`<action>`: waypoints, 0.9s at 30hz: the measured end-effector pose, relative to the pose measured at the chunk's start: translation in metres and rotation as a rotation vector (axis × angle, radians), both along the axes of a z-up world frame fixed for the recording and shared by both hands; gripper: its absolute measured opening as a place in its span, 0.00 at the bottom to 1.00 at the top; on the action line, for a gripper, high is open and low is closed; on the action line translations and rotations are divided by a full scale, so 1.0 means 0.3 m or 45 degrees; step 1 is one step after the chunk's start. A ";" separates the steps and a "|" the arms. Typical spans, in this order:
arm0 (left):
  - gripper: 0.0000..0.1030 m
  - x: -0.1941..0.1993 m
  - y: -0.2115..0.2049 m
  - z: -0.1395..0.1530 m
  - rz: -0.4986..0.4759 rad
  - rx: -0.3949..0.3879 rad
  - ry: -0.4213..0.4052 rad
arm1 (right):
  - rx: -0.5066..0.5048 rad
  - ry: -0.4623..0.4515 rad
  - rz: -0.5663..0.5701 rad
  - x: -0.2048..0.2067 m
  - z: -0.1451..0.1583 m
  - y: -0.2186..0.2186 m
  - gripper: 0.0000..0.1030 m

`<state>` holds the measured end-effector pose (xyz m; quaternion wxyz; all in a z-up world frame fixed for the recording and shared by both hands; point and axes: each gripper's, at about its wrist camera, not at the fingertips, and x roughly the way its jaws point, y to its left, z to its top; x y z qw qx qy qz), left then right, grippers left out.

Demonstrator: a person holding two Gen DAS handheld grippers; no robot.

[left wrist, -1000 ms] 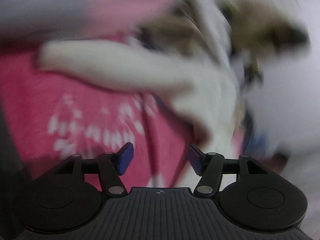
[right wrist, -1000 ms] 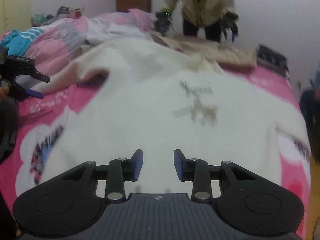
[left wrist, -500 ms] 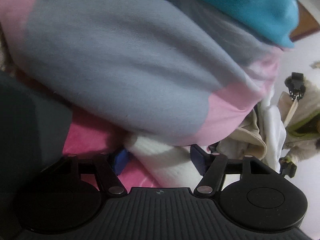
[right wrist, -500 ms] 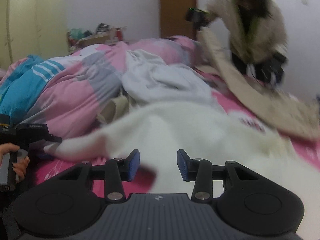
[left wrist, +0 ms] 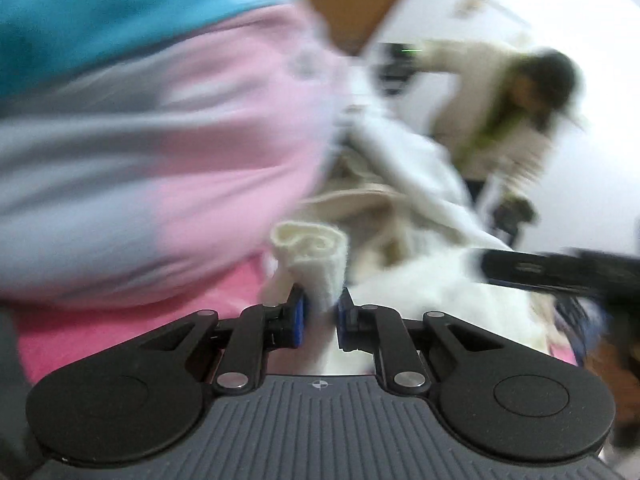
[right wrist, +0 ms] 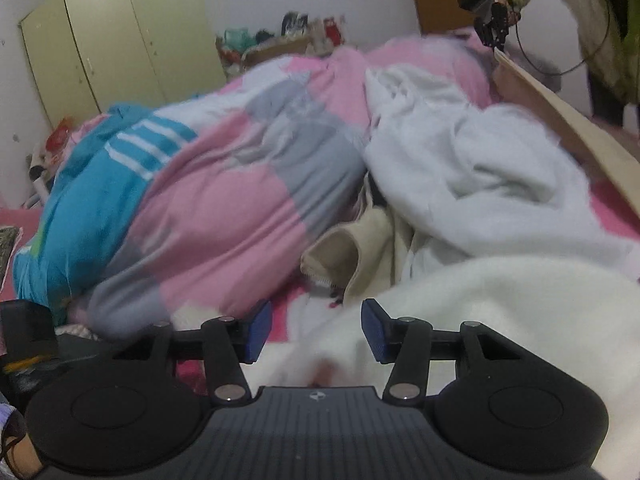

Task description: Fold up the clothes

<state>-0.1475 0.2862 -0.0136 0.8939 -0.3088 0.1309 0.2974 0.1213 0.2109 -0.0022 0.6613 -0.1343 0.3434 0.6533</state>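
Pink bed point(right wrist: 624, 216) carrying a bulky pink, grey and blue quilt point(right wrist: 208, 200) beside a white sweater point(right wrist: 520, 312) spread at front right. Left gripper point(left wrist: 320, 312): jaws closing on the sweater's rolled cuff point(left wrist: 316, 248). Right gripper point(right wrist: 316, 330): jaws opening, half-wide and empty, above the sweater.

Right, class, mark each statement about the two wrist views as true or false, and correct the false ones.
1. The left gripper has a cream sleeve cuff between its pads. True.
2. The right gripper clamps the blue-striped fabric. False: nothing sits between its pads, and the cream sweater lies beneath.
3. A patchwork quilt is heaped on the bed. True.
4. The wardrobe doors hang open. False: they are closed.
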 end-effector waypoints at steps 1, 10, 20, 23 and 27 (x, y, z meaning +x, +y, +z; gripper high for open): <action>0.13 0.001 -0.017 0.016 -0.034 0.033 -0.014 | -0.024 0.004 0.022 0.005 -0.015 0.006 0.51; 0.13 -0.018 -0.088 0.205 -0.233 0.114 -0.330 | 0.014 -0.627 0.287 -0.196 -0.114 -0.091 0.58; 0.13 -0.062 -0.156 0.445 -0.398 0.099 -0.742 | 0.088 -0.922 -0.039 -0.299 -0.174 -0.173 0.61; 0.13 0.009 -0.219 0.527 -0.531 0.120 -0.753 | 0.164 -0.798 -0.194 -0.275 -0.139 -0.232 0.37; 0.13 0.154 -0.322 0.596 -0.738 0.163 -0.691 | 0.196 -0.653 -0.352 -0.257 -0.105 -0.334 0.28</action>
